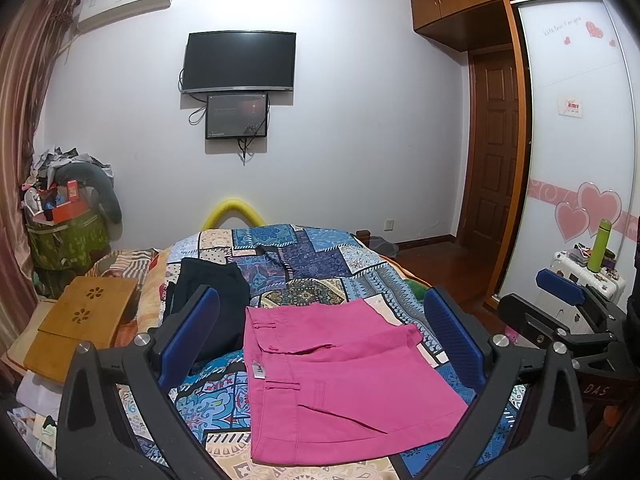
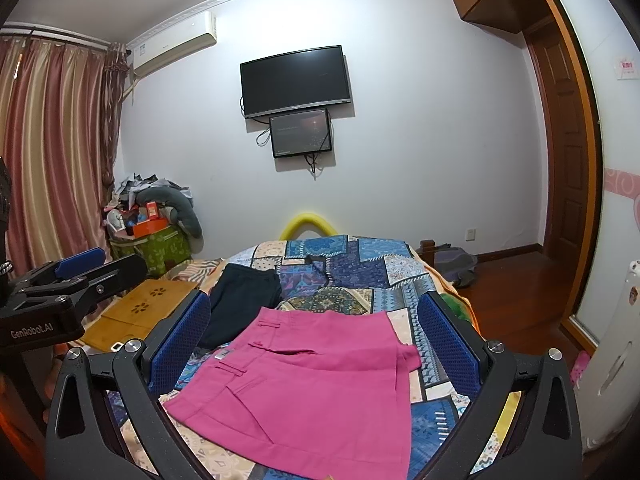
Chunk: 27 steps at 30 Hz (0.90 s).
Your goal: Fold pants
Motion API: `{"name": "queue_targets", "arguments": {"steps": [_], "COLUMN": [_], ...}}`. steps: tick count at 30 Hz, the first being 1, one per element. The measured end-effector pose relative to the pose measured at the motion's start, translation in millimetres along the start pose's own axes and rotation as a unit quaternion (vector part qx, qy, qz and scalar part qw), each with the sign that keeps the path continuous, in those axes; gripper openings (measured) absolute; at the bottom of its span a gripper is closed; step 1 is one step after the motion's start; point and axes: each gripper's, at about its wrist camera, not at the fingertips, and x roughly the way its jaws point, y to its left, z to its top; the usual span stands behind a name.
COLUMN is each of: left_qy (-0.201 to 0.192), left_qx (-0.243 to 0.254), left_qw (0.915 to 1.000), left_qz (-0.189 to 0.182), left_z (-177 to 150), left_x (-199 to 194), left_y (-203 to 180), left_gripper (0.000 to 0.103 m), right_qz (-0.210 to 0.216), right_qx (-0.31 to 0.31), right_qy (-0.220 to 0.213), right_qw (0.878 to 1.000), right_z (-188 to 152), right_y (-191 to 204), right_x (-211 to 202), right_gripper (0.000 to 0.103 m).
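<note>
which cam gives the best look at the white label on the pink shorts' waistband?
Left wrist. There the white label faces the lens on the pink shorts, big enough to show faint dark print. In the right wrist view the label is a small, oblique sliver at the waistband edge, with no readable detail.

pink shorts (image 2: 304, 384) flat between spread claw (image 2: 314, 344) fingers

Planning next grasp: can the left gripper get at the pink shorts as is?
Probably yes. The left gripper is open, and the pink shorts lie flat on the patchwork bedspread with nothing between.
</note>
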Motion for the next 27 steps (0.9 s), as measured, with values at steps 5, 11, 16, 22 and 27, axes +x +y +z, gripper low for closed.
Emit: {"name": "queue_targets", "arguments": {"steps": [5,11,16,22,27], "left_qy": [0.000,0.002,0.003,0.010,0.028], "left_qx": [0.000,-0.001,0.000,-0.001,-0.004], "left_qw": [1.0000,1.0000,1.0000,0.9999,0.9995], "left_qz": [0.000,-0.002,-0.003,-0.005,-0.012], "left_z": [0,1,3,2,0], "left_x": [0,0,0,8,27], "left_y": [0,0,-1,-1,0], "left_gripper": [0.103,0.103,0.103,0.103,0.103], "right_qz": [0.000,0.000,-0.001,-0.002,-0.012], "right_qx": [0.000,0.000,0.000,0.003,0.010], "right_qy": [0.000,0.001,0.003,0.007,0.016], "right_qw": [1.000,1.000,1.000,1.000,1.000], "right_z": [0,0,0,-2,-4], "right_y": [0,0,-2,-8,-15], "right_x": [0,0,1,5,16], "right_gripper": [0.103,0.103,0.103,0.103,0.103]}}
